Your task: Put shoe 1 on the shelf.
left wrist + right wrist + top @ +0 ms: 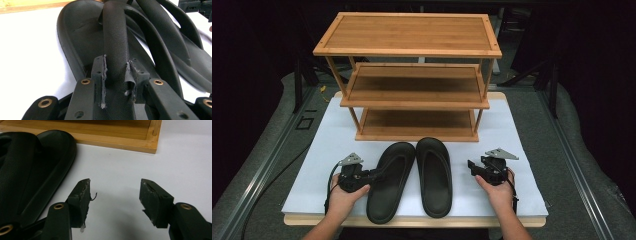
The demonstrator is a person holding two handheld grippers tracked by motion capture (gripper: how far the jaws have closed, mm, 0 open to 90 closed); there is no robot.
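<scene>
Already our left gripper pinches the grainy, rounded strap of the left black slipper on the white mat. Our right gripper hangs wide apart, pads frayed, beside the smooth bamboo rack.

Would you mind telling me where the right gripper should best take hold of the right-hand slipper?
Probably by its raised strap, as the left gripper has the left slipper. The right slipper lies flat, sole down, so its arched strap is the graspable part. The right gripper, open beside it, could come in from the slipper's right.
</scene>
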